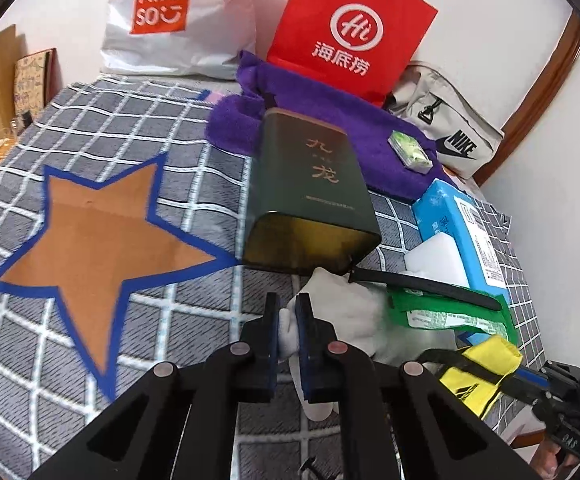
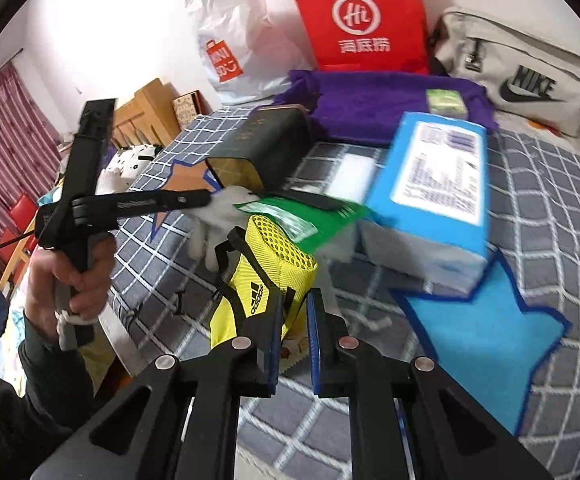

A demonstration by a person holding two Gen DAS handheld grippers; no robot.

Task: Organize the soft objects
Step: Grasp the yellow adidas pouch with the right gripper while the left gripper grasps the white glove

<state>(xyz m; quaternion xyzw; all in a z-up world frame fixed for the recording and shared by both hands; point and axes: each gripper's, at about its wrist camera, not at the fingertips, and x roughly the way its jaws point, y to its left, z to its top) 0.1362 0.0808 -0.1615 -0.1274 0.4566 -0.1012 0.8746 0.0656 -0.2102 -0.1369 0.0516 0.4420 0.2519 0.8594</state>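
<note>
A white glove [image 1: 342,304] lies on the grey checked bedcover [image 1: 89,120] in front of a dark green tin [image 1: 310,200]. My left gripper [image 1: 287,308] is shut on one of the glove's fingers. In the right wrist view this gripper [image 2: 209,198] meets the same glove [image 2: 225,204] from the left. My right gripper [image 2: 294,300] is shut on the lower end of a yellow mesh-topped Adidas pouch [image 2: 265,276]. That pouch [image 1: 482,368] also shows at the right of the left wrist view. A green pouch [image 2: 310,216] with a black strap lies just behind both.
A blue tissue pack [image 2: 430,184] lies to the right, with a purple towel [image 1: 330,120] behind the tin. Red [image 1: 350,28], white [image 1: 169,20] and Nike [image 1: 450,136] bags line the wall. The cover bears an orange star [image 1: 97,240] and a blue star [image 2: 482,340].
</note>
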